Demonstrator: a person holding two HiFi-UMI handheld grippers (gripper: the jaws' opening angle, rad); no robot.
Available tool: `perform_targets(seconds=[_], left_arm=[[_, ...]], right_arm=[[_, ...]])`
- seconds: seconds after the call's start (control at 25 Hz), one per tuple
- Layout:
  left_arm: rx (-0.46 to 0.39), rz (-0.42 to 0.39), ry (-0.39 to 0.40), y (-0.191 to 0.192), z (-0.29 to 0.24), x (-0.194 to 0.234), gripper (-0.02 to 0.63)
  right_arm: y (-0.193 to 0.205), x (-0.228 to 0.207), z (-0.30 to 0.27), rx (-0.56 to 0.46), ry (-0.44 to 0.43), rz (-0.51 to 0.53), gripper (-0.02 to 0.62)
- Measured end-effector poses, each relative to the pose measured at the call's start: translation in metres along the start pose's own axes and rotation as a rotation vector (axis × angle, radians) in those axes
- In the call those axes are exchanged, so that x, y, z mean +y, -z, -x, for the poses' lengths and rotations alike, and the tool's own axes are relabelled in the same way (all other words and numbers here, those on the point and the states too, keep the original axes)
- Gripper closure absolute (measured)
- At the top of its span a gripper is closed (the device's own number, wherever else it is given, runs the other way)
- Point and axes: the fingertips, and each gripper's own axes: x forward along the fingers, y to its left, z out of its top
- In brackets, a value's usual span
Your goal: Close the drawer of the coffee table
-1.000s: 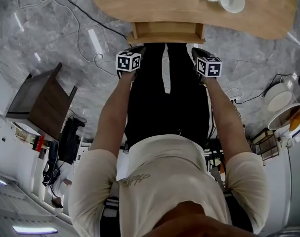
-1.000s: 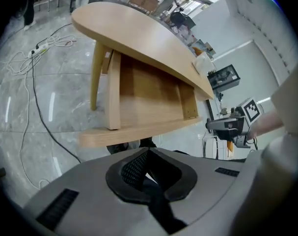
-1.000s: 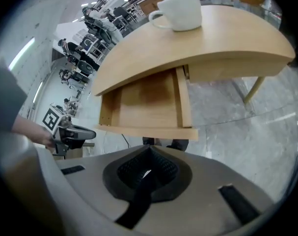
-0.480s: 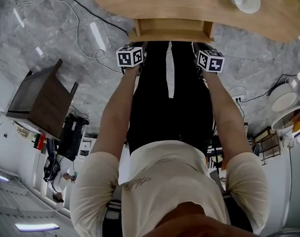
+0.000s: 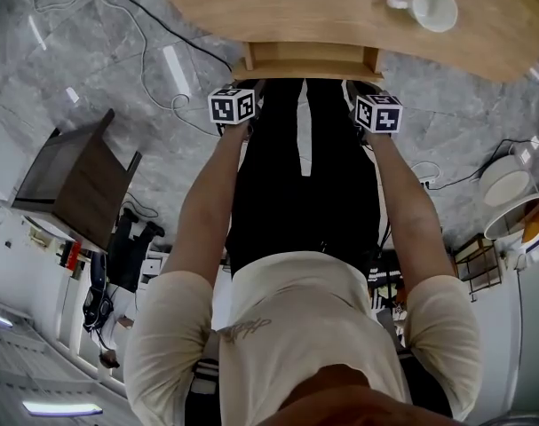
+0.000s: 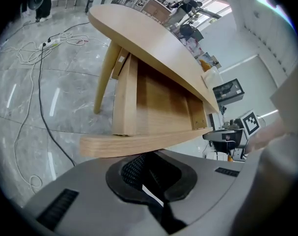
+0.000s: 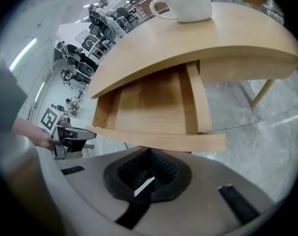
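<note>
The light-wood coffee table runs across the top of the head view. Its drawer stands partly pulled out under the top. From the gripper views I see the empty drawer inside and its front board. My left gripper is shut at the left part of the front board. My right gripper is shut at the right part. Both sets of tips sit right at the board, holding nothing.
A white cup stands on the table top at the right. Cables trail over the grey marble floor. A dark wooden cabinet stands to the left, and bowls to the right. A table leg slants down beside the drawer.
Both grippers have moved a little forward, closing up on the drawer's front board. The drawer sticks out about as far as before.
</note>
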Motion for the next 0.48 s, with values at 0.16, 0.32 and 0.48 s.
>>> perform_targets(seconds=[0.16, 0.32, 0.48], left_arm=[[-0.012, -0.001, -0.017, -0.017, -0.002, 0.0, 0.601], [-0.004, -0.002, -0.029, -0.021, -0.003, -0.002, 0.601], [-0.009, -0.005, -0.051, -0.034, -0.003, -0.001, 0.601]], right_arm=[[-0.017, -0.001, 0.0, 0.007, -0.031, 0.02, 0.601], [-0.022, -0.002, 0.004, 0.003, -0.042, 0.018, 0.601], [-0.033, -0.003, 0.003, -0.016, -0.011, 0.009, 0.601]])
